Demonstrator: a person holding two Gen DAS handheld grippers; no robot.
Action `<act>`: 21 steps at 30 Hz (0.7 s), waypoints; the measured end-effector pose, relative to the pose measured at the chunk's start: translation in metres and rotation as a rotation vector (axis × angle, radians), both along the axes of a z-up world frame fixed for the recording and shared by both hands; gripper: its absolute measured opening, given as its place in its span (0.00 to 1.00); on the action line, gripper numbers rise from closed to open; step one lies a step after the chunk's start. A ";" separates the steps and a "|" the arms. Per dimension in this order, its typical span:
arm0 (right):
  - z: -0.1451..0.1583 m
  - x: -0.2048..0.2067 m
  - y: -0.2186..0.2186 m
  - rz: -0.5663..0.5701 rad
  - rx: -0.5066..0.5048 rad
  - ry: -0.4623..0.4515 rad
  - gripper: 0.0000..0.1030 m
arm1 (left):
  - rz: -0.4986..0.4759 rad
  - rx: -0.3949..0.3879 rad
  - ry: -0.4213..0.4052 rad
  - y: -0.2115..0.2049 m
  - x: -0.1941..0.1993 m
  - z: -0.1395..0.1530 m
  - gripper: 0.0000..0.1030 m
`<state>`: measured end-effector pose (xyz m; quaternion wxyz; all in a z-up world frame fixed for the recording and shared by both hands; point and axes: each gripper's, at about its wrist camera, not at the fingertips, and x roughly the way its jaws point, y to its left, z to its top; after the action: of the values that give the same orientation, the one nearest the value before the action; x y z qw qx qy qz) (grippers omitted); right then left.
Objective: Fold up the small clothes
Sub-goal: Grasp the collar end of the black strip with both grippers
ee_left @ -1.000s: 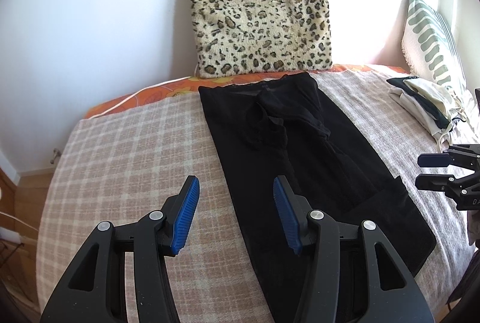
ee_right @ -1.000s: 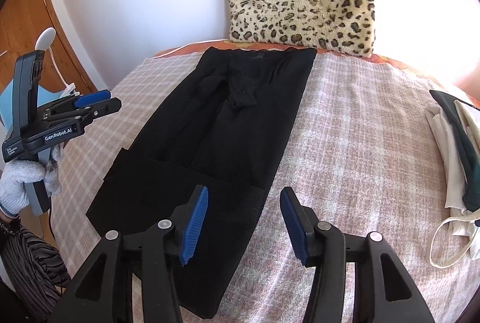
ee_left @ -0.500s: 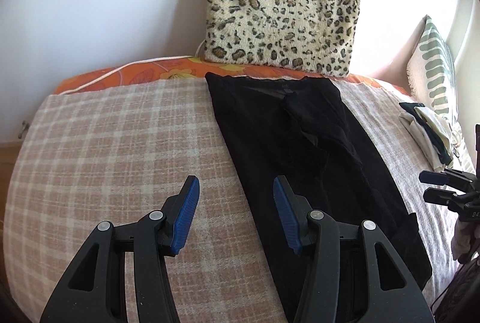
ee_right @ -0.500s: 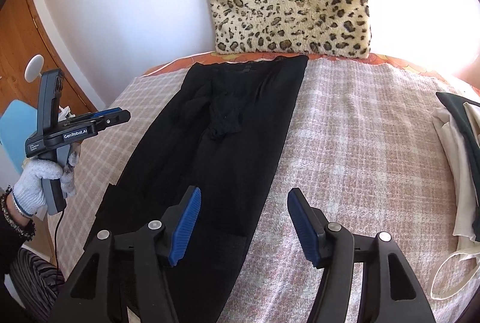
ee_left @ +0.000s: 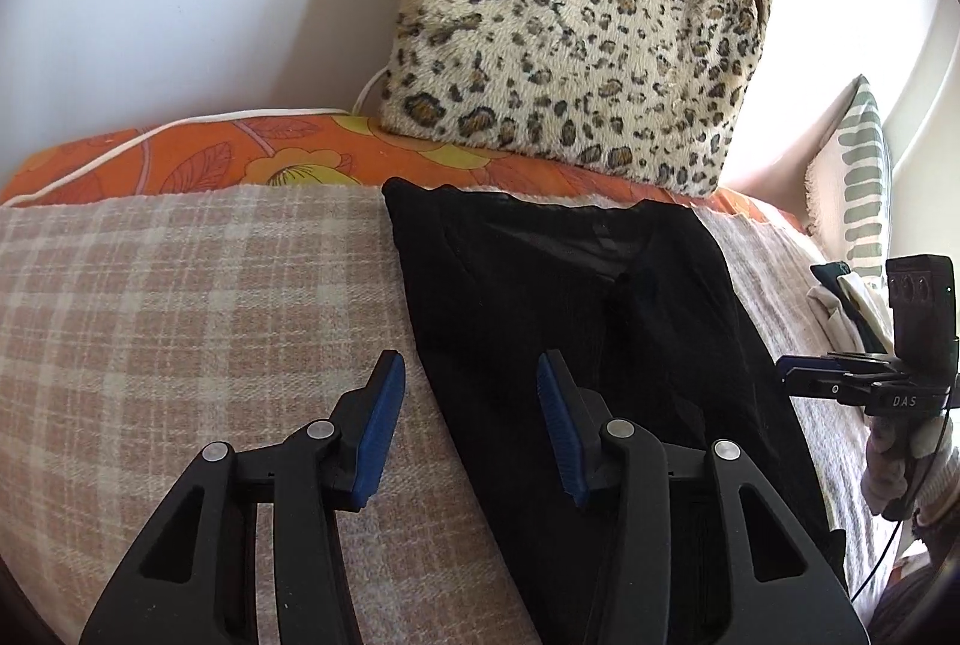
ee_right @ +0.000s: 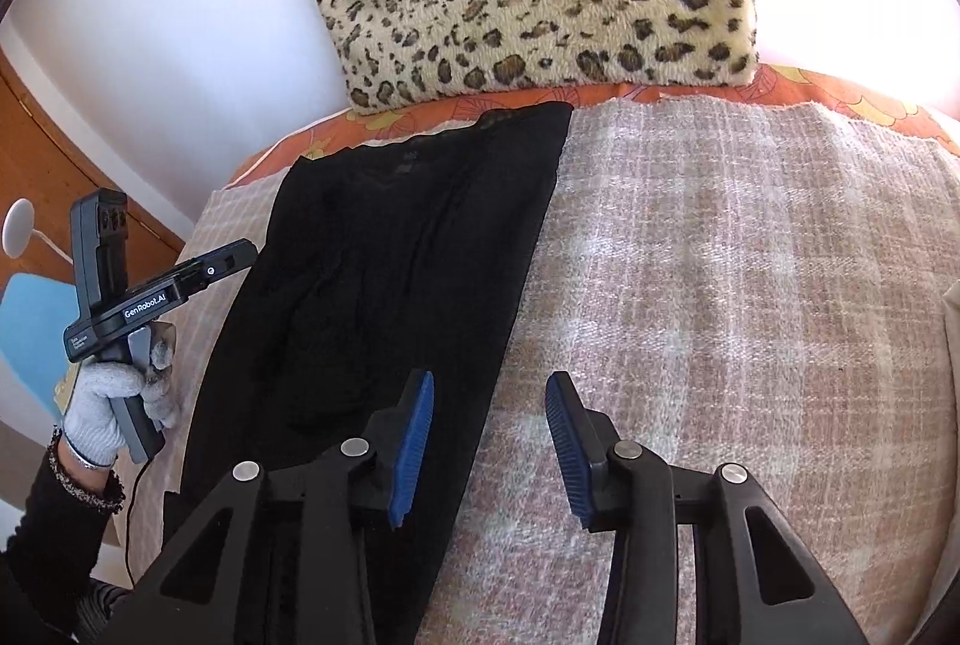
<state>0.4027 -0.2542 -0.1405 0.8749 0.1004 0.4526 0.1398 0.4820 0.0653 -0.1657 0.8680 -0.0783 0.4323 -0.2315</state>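
**Both grippers closing in on the garment's long sides**

The black garment [ee_left: 558, 321] lies flat along the plaid blanket [ee_left: 180, 297]. The left gripper [ee_left: 468, 423] and right gripper [ee_right: 489, 441] straddle opposite edges — jaws just narrowing, gripping nothing yet. Next, I'd judge: pinch both edges. Bare blanket either side leaves room.

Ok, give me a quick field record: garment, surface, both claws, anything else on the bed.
garment: black garment lying flat and lengthwise on the blanket
left claw: open, jaws just closing, straddling the garment's left edge, nothing gripped
right claw: open, jaws just closing, straddling the garment's right edge, nothing gripped
behind: leopard cushion against the wall
side: clothes pile
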 end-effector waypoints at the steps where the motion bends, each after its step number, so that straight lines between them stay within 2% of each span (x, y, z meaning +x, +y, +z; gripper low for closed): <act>1: -0.003 0.006 -0.001 0.002 0.024 0.007 0.41 | 0.000 -0.004 0.003 0.000 0.004 -0.001 0.42; 2: -0.004 0.009 0.001 0.009 0.033 0.008 0.38 | 0.000 -0.007 0.006 -0.001 0.008 -0.003 0.42; 4: -0.005 0.013 0.009 0.029 -0.007 0.000 0.25 | -0.006 -0.005 0.003 -0.003 0.012 -0.005 0.42; 5: -0.005 0.015 0.013 0.038 -0.042 0.000 0.06 | -0.009 0.000 -0.002 -0.004 0.014 -0.005 0.42; 6: -0.007 0.018 0.016 0.046 -0.069 0.008 0.00 | -0.014 0.009 -0.007 -0.006 0.014 -0.005 0.42; 10: -0.007 0.018 0.016 0.051 -0.113 0.006 0.00 | -0.024 0.034 -0.015 -0.009 0.018 -0.005 0.42; 14: -0.006 0.019 0.012 0.054 -0.124 0.006 0.00 | -0.012 0.018 -0.009 -0.007 0.031 -0.005 0.42; 16: -0.005 0.021 0.009 0.064 -0.108 0.001 0.04 | -0.022 0.007 -0.002 -0.008 0.038 -0.005 0.42; 18: -0.001 0.028 0.004 0.045 -0.077 -0.008 0.39 | -0.027 0.007 -0.001 -0.010 0.046 -0.006 0.42; 21: 0.008 0.044 -0.003 0.008 -0.018 -0.042 0.39 | -0.032 0.020 -0.007 -0.014 0.055 -0.006 0.42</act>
<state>0.4464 -0.2571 -0.1321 0.8846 0.0879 0.4357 0.1415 0.5373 0.0516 -0.1717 0.8664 -0.0621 0.4329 -0.2411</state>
